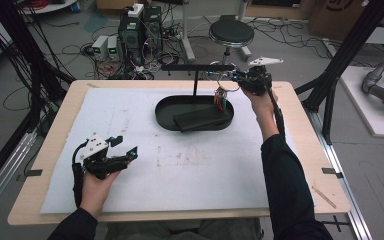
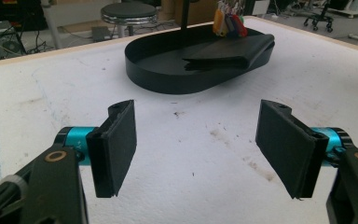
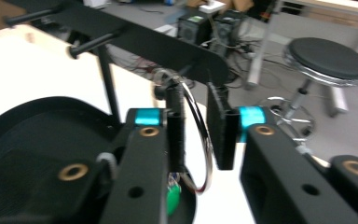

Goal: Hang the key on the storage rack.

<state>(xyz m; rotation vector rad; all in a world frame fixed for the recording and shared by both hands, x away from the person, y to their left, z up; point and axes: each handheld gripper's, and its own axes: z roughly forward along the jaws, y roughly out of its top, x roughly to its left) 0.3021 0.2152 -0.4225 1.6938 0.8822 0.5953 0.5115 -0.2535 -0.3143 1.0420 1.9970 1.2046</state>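
Observation:
My right gripper point(image 1: 232, 75) is raised at the right end of the black T-shaped rack point(image 1: 197, 67) that stands in the black oval tray point(image 1: 165, 107). In the right gripper view a metal key ring point(image 3: 209, 154) stands between the jaws of the right gripper point(image 3: 198, 130). It leans on the left pad, with a gap to the right pad. Its top is by a peg of the rack point(image 3: 168, 46). Coloured key tags point(image 1: 221, 100) hang below it over the tray. A black wallet point(image 1: 200, 119) lies in the tray. My left gripper point(image 1: 125, 147) rests open at the near left with nothing between its jaws.
A white mat point(image 1: 180, 170) covers the wooden table. The left gripper point(image 2: 200, 149) looks across bare mat at the tray point(image 2: 168, 81), the wallet point(image 2: 233, 51) and the tags point(image 2: 230, 21). Beyond the far edge stand a round stool point(image 1: 231, 34), computer boxes point(image 1: 140, 30) and cables.

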